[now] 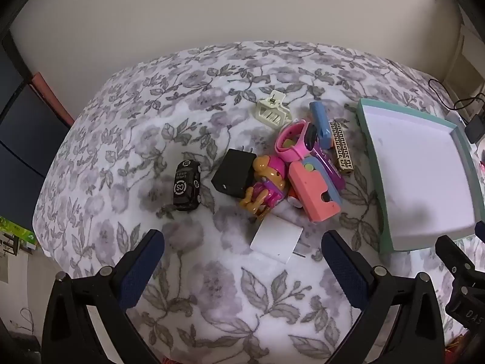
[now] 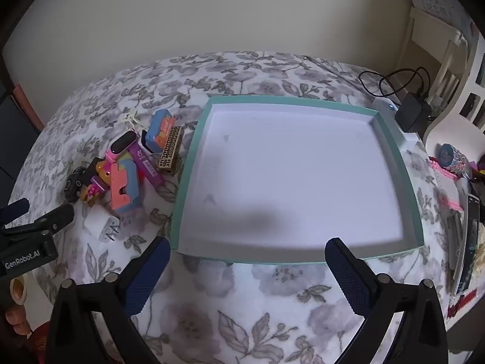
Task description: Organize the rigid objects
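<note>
Teal walls go all around one big tray (image 2: 415,212), and its floor is white. Nothing is in it, only a dark shadow near the front edge. The tray sits on a blanket (image 1: 188,297) with grey flowers and leaves.

Left of the tray is a little heap of hard things. I count one of each. One black toy car (image 1: 187,185) sits by itself at the left end. One black plug block (image 1: 233,173) is next to it, touching one toy dog in pink (image 1: 266,186). One pink and blue block (image 1: 313,194) leans on the dog. One pink watch (image 1: 295,142) lies on top of the heap, behind the block. One purple stick (image 1: 330,165) lies under them. One blue box (image 1: 322,127) and one gold and black bar (image 1: 341,148) are side by side, nearest the tray. One cream hair clip (image 1: 271,112) sits at the back, a bit apart. One white plug (image 1: 276,239) lies in front, closest to the left gripper (image 1: 242,251).

There are two grippers. The left gripper hangs over the blanket in front of the heap, its two fingers wide apart, with nothing between them. The right gripper (image 2: 247,261) hangs at the front edge of the tray, its fingers wide apart too, holding nothing.
</note>
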A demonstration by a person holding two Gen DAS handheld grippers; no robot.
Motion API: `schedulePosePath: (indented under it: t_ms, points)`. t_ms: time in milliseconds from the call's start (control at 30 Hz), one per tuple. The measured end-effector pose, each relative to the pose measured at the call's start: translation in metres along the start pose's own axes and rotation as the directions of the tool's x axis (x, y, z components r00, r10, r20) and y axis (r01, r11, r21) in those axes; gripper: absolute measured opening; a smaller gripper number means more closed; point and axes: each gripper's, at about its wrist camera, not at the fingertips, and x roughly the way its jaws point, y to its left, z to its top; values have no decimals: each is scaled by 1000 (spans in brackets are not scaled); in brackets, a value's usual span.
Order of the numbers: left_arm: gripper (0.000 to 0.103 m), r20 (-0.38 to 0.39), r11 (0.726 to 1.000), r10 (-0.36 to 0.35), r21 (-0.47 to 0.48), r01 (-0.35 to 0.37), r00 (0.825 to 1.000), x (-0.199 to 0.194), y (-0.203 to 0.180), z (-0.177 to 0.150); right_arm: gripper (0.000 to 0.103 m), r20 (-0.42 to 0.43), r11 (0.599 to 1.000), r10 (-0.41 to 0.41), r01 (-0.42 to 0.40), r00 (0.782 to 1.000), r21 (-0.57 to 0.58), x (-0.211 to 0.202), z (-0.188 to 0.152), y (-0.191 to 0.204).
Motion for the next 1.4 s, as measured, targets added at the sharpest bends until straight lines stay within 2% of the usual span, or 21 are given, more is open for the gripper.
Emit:
schedulePosePath:
  t_ms: [133, 500, 1400]
  points:
    - [103, -9, 1000, -27, -2, 27, 1000, 0, 2, 0, 103, -5, 1000, 4, -4, 1000, 11, 2, 0, 0]
    - [103, -29, 1000, 12, 19, -11, 1000, 5, 0, -2, 103, 3, 999, -19, 19, 1000, 31, -1, -1, -6]
    - [103, -55, 1000, 15, 26, -14, 998, 11, 1, -3, 103, -8, 999, -26, 26, 1000, 43, 2, 0, -12]
